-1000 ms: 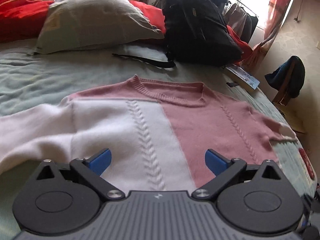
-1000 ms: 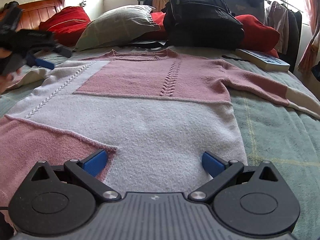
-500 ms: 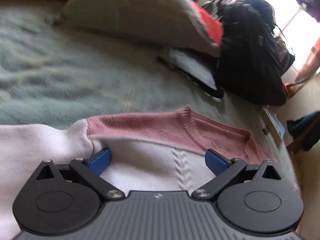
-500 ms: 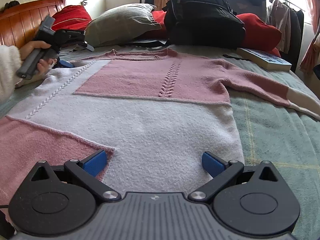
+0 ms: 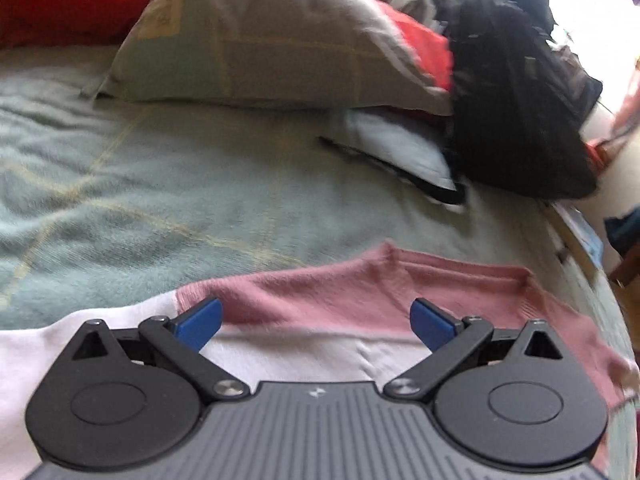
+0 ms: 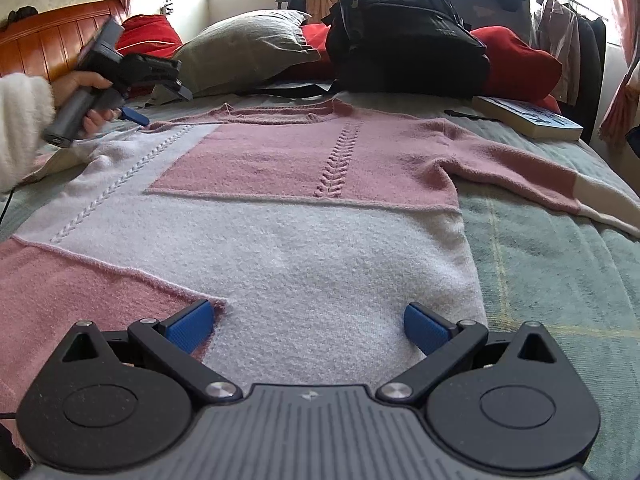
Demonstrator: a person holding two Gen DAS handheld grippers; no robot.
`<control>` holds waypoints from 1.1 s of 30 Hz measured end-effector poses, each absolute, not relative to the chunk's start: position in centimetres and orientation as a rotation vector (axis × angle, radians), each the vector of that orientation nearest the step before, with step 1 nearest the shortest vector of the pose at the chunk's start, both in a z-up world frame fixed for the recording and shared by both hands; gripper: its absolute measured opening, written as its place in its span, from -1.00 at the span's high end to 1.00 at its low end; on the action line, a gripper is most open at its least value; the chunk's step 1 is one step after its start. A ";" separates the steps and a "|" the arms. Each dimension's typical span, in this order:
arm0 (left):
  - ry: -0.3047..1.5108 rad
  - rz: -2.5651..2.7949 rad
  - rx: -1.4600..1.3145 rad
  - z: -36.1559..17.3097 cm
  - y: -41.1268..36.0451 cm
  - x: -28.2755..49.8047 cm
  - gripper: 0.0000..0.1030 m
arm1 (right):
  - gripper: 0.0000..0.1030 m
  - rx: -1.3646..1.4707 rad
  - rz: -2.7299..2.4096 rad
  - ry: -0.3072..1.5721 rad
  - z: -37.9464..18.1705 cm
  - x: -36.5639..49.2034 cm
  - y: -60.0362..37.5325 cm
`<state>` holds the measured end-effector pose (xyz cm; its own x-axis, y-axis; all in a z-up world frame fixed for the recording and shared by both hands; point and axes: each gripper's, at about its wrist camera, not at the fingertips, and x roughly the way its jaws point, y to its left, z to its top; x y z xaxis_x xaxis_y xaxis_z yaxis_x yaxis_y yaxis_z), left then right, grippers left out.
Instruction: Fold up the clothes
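On the bed (image 6: 560, 248), pink-and-white sweater (image 6: 304, 208) flat; our left gripper (image 5: 316, 318) and right gripper (image 6: 306, 322) both gape, unladen. Next, we judge: pinch shoulder and hem.

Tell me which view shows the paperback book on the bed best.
The right wrist view: the pale paperback book with a blue-patterned cover lies sharp and whole on the green blanket, beside the pink and white knitted sweater. The left wrist view catches only a blurred sliver at the bed's edge.

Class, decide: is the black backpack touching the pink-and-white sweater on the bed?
Apart. The right wrist view shows the black backpack behind the sweater, with a strip of bedcover plainly visible between the backpack's base and the sweater's collar.
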<state>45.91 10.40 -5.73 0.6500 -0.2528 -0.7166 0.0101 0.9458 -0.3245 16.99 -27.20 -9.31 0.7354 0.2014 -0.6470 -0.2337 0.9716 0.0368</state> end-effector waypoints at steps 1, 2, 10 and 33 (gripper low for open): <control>0.853 -0.166 -0.290 -5.0 10.3 45.2 -0.94 | -1.00 -0.048 0.238 0.703 -9.2 16.9 -27.2; 0.855 -0.184 -0.272 -4.2 10.1 44.3 -0.94 | -1.00 -0.049 0.240 0.698 -9.0 16.6 -27.1; 0.890 -0.334 -0.201 -0.6 8.3 37.4 -0.97 | -1.00 -0.058 0.266 0.634 -6.7 14.1 -26.7; 0.781 -0.324 0.204 -7.5 2.0 15.6 -0.99 | -1.00 -0.102 0.278 0.705 -10.3 10.8 -27.9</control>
<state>15.61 2.01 -7.51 0.6644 -0.2096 -0.7173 0.3595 0.9311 0.0609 10.83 -27.91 -10.31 0.7264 0.2173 -0.6521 -0.2861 0.9582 0.0006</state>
